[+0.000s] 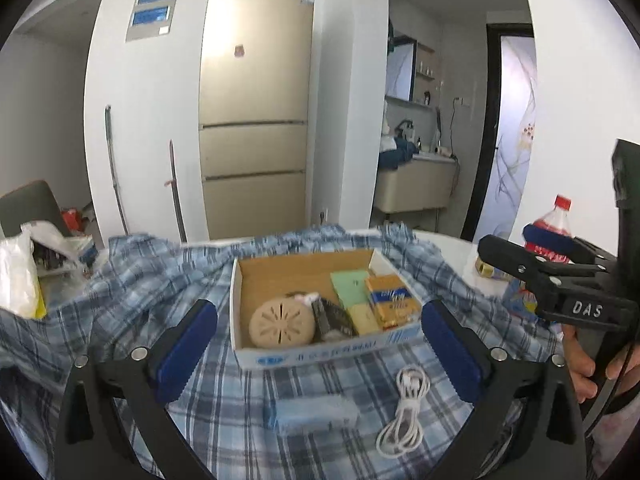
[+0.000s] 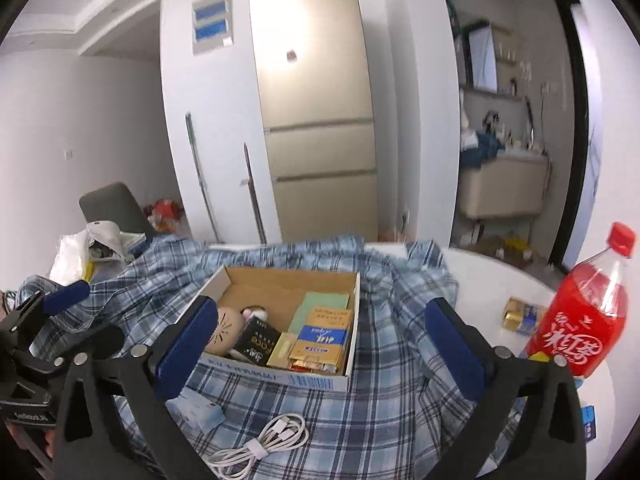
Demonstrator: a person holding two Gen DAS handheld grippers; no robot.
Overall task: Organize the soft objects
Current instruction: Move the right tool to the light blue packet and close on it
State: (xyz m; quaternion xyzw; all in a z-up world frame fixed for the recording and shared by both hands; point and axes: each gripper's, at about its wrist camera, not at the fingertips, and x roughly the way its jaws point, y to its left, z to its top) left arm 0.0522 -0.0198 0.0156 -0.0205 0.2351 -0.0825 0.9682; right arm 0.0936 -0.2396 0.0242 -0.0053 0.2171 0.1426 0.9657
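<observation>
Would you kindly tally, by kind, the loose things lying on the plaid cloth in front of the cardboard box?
White charging cable: 1
Light blue tissue pack: 1
Total: 2, both on the plaid cloth outside the cardboard box.

Can't read the print on the cardboard box (image 1: 320,354) front, too blurry. Round beige thing (image 2: 226,330) half hidden behind the right gripper's left finger (image 2: 182,350). Small blue packet (image 1: 310,414) smeared, label unreadable. Plaid cloth (image 1: 248,396) cut off at the bottom edge. Red bottle (image 1: 550,236) mostly blocked by the right gripper (image 1: 532,266).
</observation>
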